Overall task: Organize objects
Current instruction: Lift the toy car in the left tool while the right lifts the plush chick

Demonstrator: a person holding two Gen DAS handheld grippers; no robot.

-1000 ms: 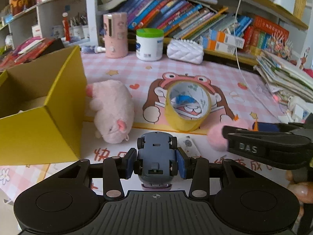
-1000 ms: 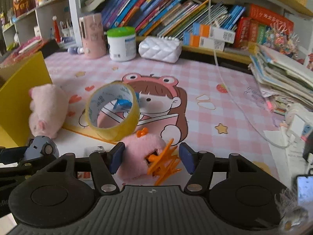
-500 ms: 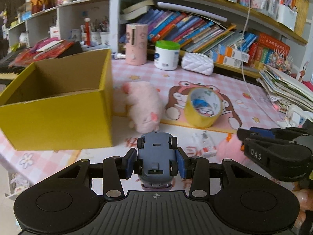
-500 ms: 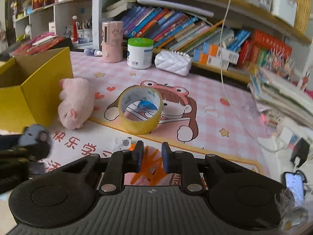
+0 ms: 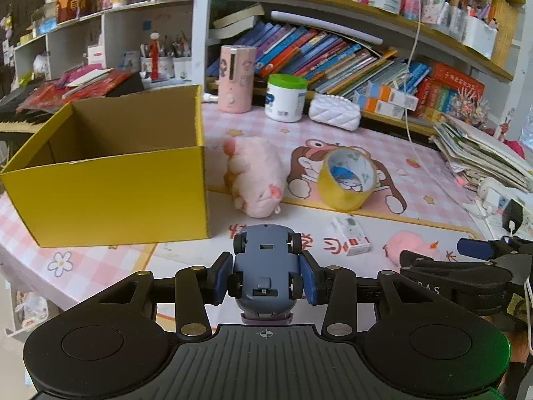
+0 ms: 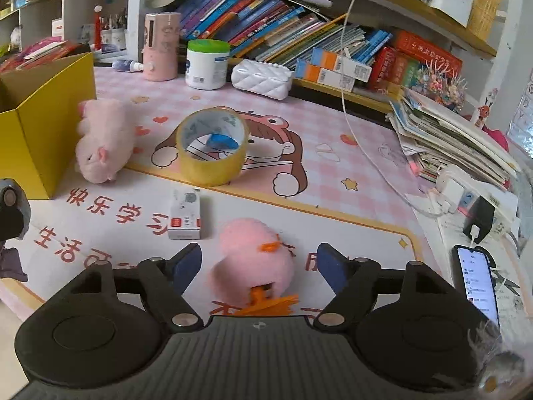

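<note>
Gripping a toy car (image 5: 266, 266) nose hidden, left gripper (image 5: 266, 278) is clamped; right gripper (image 6: 259, 265), just opening, straddles a pink chick (image 6: 255, 260) untouched

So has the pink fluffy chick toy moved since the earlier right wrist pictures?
Yes. The pink chick toy now lies on the mat between the right hand-held gripper's just-opened jaws, nearer the small white box than before.
</note>
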